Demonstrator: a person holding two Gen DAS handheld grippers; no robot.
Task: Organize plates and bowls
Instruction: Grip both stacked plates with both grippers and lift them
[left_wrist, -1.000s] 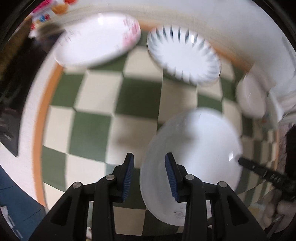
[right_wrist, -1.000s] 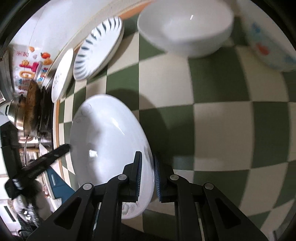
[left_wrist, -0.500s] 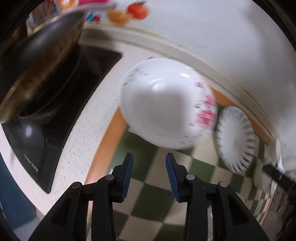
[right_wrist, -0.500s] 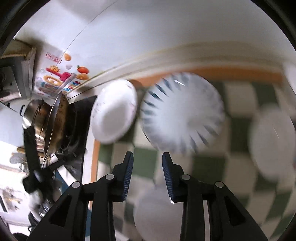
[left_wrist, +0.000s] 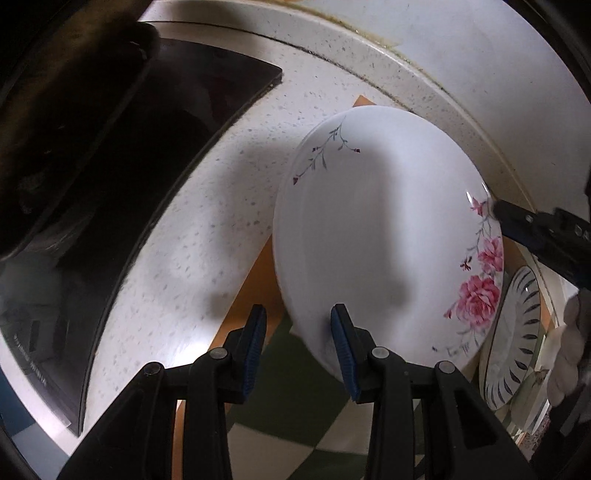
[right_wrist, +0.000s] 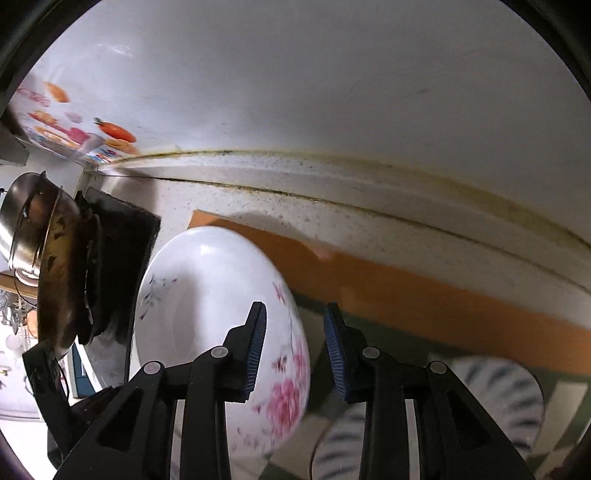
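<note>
Left wrist view: left gripper (left_wrist: 298, 341) jaws apart, empty, straddling the near rim of the floral plate (left_wrist: 384, 236) on the checked mat (left_wrist: 295, 417). Right wrist view: right gripper (right_wrist: 294, 345), jaws parted, empty, over the plate's far rim; striped plate (right_wrist: 491, 391) unstacked. Organizing judged unfinished.

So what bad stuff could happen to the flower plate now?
The flower plate lies partly off the checkered mat, near the black stove; a nudge might slide it into that. Both claws, left claw and right claw, look open over its rim at opposite sides, so pinching unevenly could tip it. The striped plate sits close beside it, so they might clink.
</note>
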